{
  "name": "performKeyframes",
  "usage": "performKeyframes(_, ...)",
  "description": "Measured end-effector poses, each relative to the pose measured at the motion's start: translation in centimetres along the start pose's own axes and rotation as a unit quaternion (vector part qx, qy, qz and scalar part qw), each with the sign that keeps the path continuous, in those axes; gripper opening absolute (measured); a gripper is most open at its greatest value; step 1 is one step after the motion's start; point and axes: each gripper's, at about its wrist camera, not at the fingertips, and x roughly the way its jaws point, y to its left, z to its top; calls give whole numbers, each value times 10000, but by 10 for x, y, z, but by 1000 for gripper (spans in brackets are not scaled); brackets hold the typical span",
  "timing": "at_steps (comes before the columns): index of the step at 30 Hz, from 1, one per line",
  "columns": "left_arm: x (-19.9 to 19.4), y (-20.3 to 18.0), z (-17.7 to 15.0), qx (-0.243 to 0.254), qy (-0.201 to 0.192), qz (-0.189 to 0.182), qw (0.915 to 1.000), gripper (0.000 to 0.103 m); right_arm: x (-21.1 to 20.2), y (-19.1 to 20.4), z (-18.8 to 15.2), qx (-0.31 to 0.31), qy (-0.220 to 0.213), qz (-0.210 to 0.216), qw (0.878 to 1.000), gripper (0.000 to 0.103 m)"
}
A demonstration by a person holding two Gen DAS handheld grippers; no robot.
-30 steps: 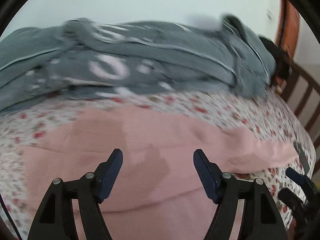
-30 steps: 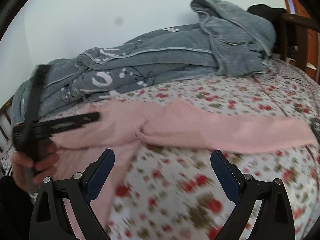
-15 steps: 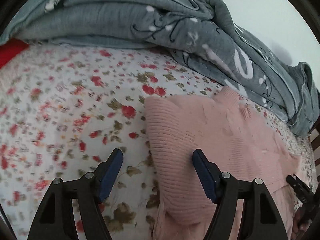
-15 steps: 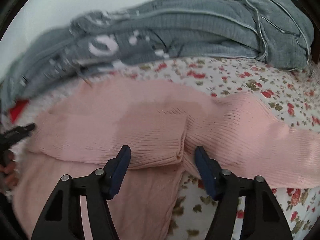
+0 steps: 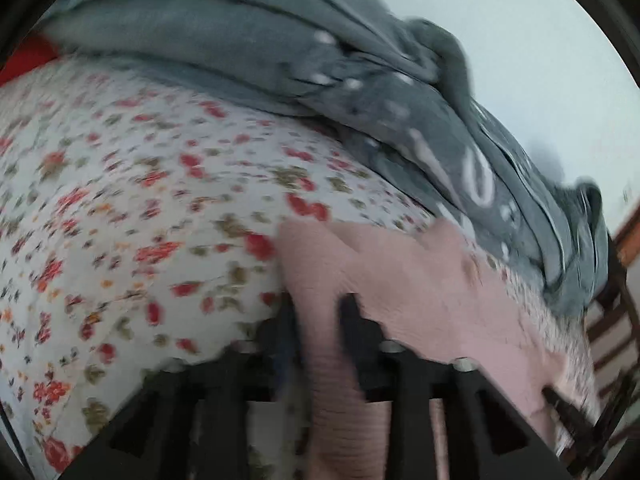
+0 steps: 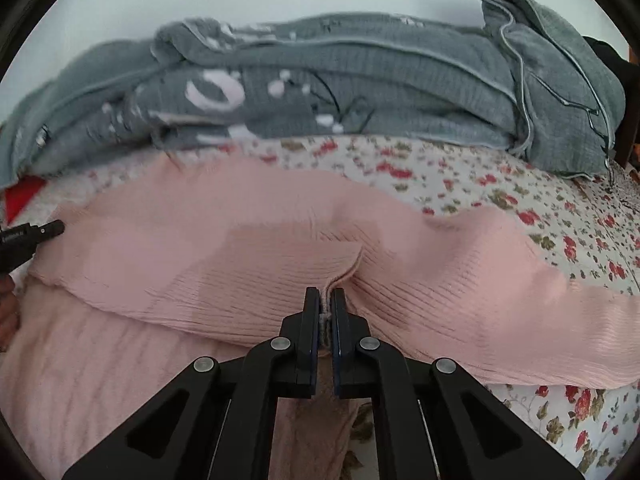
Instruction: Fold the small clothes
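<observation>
A pink ribbed knit garment (image 6: 248,256) lies spread on the floral bedsheet (image 6: 500,184). One sleeve runs off to the right (image 6: 560,320). My right gripper (image 6: 327,300) is shut on a fold of the pink knit at its near edge. In the blurred left wrist view, my left gripper (image 5: 318,312) is closed on the left edge of the same pink garment (image 5: 400,272), with fabric between the jaws. The left gripper's tip also shows at the far left of the right wrist view (image 6: 36,232).
A crumpled grey blanket (image 6: 360,80) with white print lies along the back of the bed against a pale wall. A red item (image 6: 20,196) peeks out at the left. A wooden bed rail (image 5: 612,320) stands at the right.
Both grippers were open and have closed on the pink garment. The right one moved in onto the fold; the left one moved onto the garment's left edge.
</observation>
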Motion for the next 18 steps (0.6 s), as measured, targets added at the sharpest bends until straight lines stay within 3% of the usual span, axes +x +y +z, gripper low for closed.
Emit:
performKeyframes(2,-15,1,0,-14,-347,-10,9994,38,2,0,-1,5,74,-42,10000,5)
performKeyframes(5,-29,-9,-3,339,-662,-467,9961,42,0,2,-2,-45,84,-80,9999,10)
performKeyframes(7,-33,-21,-7,649,-707,-781,9923,41,-8,-2,-2,8,47,-54,10000,20)
performKeyframes(8,-31,-28,-9,839,-648,-884,9904,42,-13,-5,-3,42,21,-9,10000,24)
performKeyframes(9,-24,-37,-13,1096,-485,-858,9891,42,-23,-10,-5,90,-38,57,9999,37)
performKeyframes(10,-17,-43,-16,1263,-299,-702,9891,44,-33,-17,-8,140,-130,74,9998,50)
performKeyframes(12,5,-52,-18,1470,209,-279,9885,46,-52,-35,-17,223,-399,-81,9989,59)
performKeyframes(13,11,-54,-18,1506,361,-192,9878,46,-61,-48,-23,295,-493,-194,9982,60)
performKeyframes(18,9,-58,-22,1702,332,-234,9846,62,-99,-137,-58,991,-527,-589,9919,63)
